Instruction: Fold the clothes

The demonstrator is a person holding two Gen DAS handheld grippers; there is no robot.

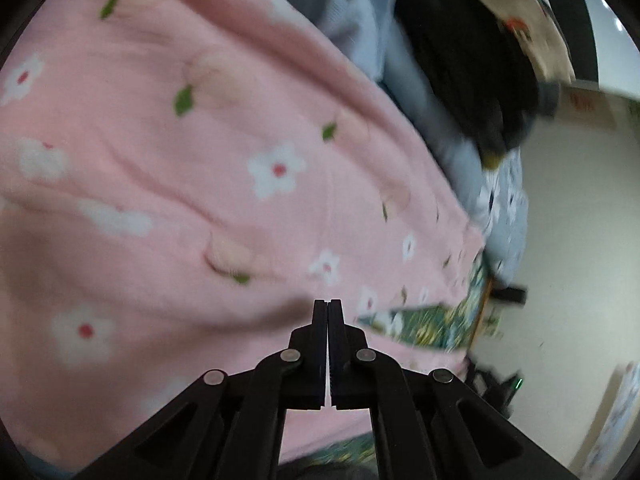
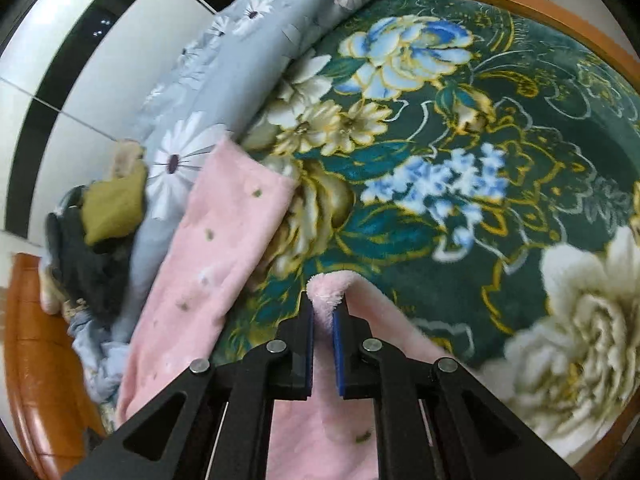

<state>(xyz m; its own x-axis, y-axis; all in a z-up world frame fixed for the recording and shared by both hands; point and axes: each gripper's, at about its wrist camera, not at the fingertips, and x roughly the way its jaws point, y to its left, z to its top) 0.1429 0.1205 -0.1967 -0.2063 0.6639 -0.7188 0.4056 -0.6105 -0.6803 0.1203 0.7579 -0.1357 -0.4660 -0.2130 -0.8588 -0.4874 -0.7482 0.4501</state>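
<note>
A pink fleece garment [image 1: 200, 160] with white flowers and green leaves fills most of the left wrist view. My left gripper [image 1: 328, 303] is over its lower edge with its jaws pressed together, and I see no cloth between them. In the right wrist view the same pink garment [image 2: 216, 248] lies on a dark green floral blanket [image 2: 440, 160]. My right gripper [image 2: 325, 308] is shut on a raised fold of the pink fleece, which bulges up between the blue pads. One sleeve or leg of the garment stretches up and to the left.
A grey-blue daisy quilt [image 2: 224, 80] is bunched along the blanket's left side. Dark clothes [image 2: 92, 272] and an olive garment [image 2: 114, 208] are heaped beside it. A wooden bed frame [image 2: 36, 340] rims the blanket. Pale floor [image 1: 568, 220] lies beyond the bed's edge.
</note>
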